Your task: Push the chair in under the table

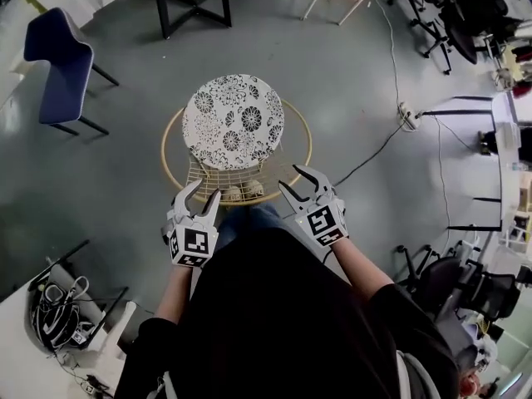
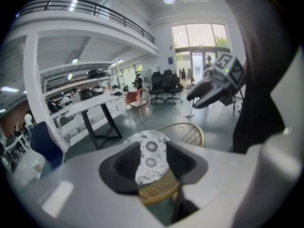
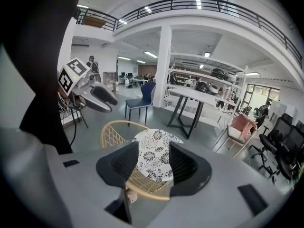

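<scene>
We hold the left gripper (image 1: pixel 208 189) and right gripper (image 1: pixel 289 176) wide open, empty, above the round yellow wicker chair with floral cushion (image 1: pixel 233 123); the whole push to the black-legged table (image 1: pixel 163 7) is left

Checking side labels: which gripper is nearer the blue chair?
Left. The left gripper is on the wicker chair's side facing the blue chair; the right gripper is opposite, farther.

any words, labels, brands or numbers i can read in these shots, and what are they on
No readable text in any view.
Marker cube on the left gripper: black-and-white square pattern, no letters.
Marker cube on the right gripper: the same.
Small blue sign on the far wall: too small to read.
Chair cushion: floral print only.
</scene>
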`<move>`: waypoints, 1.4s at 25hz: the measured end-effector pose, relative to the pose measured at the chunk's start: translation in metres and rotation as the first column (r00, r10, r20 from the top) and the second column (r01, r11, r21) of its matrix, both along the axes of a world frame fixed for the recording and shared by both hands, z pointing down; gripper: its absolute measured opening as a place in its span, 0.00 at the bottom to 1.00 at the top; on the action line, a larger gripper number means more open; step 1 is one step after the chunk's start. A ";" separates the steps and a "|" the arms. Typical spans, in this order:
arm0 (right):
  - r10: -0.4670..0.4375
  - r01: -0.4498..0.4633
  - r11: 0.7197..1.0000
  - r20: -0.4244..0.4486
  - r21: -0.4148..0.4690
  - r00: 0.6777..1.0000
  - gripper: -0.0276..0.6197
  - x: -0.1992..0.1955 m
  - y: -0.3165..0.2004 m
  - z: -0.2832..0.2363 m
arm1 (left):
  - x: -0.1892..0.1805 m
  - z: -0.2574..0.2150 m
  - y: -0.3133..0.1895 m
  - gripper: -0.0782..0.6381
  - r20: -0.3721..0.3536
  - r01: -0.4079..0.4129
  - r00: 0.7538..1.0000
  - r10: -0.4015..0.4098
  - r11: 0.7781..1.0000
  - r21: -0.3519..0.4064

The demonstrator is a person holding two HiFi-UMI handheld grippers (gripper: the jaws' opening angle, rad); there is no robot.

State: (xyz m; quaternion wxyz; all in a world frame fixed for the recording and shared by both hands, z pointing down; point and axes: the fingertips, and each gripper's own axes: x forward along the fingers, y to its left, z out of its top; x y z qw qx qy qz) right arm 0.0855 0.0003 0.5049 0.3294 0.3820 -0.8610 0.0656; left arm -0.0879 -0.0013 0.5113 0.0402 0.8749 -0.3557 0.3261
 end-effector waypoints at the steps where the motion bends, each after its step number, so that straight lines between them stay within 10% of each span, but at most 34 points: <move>1: -0.015 0.015 1.000 -0.024 -0.016 1.000 0.30 0.004 0.002 0.006 | 0.000 0.008 0.002 0.36 0.011 -0.008 1.000 0.008 1.000 -0.019; 10: -0.227 0.208 0.970 -0.155 -0.128 0.962 0.32 0.018 0.021 0.058 | -0.001 0.063 0.026 0.40 0.168 -0.146 0.972 0.165 0.982 -0.116; 19: -0.474 0.420 0.879 -0.304 -0.227 0.827 0.32 0.020 0.049 0.111 | -0.006 0.083 0.039 0.41 0.201 -0.231 0.945 0.258 0.962 -0.145; 28: -0.559 0.478 0.828 -0.362 -0.294 0.746 0.32 0.027 0.043 0.148 | -0.005 0.084 0.041 0.41 0.201 -0.299 0.925 0.322 0.945 -0.136; 35: -0.582 0.496 0.811 -0.354 -0.309 0.732 0.32 0.025 0.045 0.157 | -0.009 0.113 0.061 0.44 0.302 -0.360 0.859 0.413 0.907 -0.217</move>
